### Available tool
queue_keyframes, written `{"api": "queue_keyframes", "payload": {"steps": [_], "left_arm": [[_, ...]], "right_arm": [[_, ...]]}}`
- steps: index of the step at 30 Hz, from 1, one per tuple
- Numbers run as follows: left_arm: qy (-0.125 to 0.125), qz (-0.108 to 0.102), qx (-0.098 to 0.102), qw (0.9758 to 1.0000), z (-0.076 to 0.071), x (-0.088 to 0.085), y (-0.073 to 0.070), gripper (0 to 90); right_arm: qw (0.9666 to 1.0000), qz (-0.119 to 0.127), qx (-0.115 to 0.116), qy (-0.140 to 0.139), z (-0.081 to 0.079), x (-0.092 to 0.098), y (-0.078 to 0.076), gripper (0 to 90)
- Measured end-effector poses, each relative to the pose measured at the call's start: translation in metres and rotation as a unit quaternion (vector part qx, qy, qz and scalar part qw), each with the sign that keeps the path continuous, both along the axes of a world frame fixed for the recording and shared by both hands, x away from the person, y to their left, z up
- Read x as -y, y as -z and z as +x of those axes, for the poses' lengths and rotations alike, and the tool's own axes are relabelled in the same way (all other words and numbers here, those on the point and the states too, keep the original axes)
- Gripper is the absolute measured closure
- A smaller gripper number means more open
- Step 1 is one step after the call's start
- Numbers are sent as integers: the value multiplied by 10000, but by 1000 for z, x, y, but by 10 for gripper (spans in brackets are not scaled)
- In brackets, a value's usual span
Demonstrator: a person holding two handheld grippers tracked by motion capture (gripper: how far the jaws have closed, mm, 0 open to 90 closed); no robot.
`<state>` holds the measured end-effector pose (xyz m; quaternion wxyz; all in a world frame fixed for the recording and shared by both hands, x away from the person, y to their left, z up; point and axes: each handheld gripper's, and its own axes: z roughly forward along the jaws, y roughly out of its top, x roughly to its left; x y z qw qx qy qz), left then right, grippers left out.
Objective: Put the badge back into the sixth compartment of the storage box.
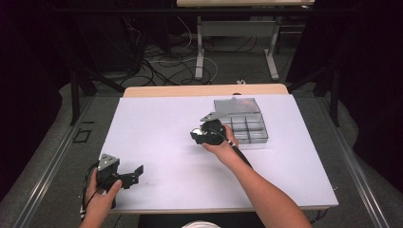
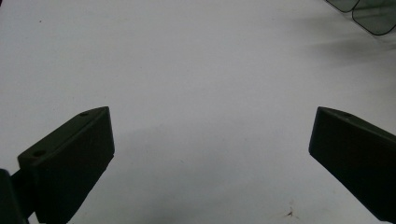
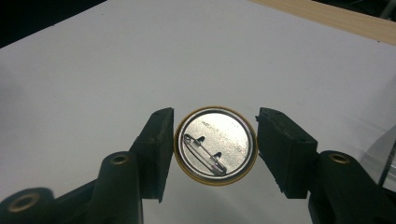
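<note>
White board covers your table [image 1: 157,142], with dark floor and loose cables beyond it. Your right gripper [image 3: 215,145] pinches a round pin badge [image 3: 215,145] by its rim between both pads, its metal back and safety pin facing the camera; in the high view that gripper [image 1: 205,133] hangs above the board just beside the clear compartment box [image 1: 247,127], whose lid stands open at the back. So the pick-up looks done: you hold the badge off the surface. What seems left is carrying it over a compartment, lowering it and letting go; I cannot tell which compartment you mean, nor whether any already holds something. Your left gripper [image 1: 124,176] rests near the front left corner, jaws spread wide with nothing between them, well apart from the box.
</note>
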<state>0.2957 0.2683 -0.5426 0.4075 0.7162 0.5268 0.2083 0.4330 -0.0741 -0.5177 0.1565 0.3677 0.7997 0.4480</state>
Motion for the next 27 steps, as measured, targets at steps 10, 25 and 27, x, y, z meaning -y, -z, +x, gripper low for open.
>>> {"api": "queue_keyframes", "payload": {"steps": [10,25,27], "left_arm": [[22,14,-29,10000,0,0,0,4],[7,11,-6,10000,1,1,1,4],[9,19,-16,10000,1,1,1,4]], "right_arm": [[9996,86,-63,270,2,19,-3,465],[9990,101,-66,425,5,33,-4,466],[9989,123,-91,438,4,34,-4,465]]}}
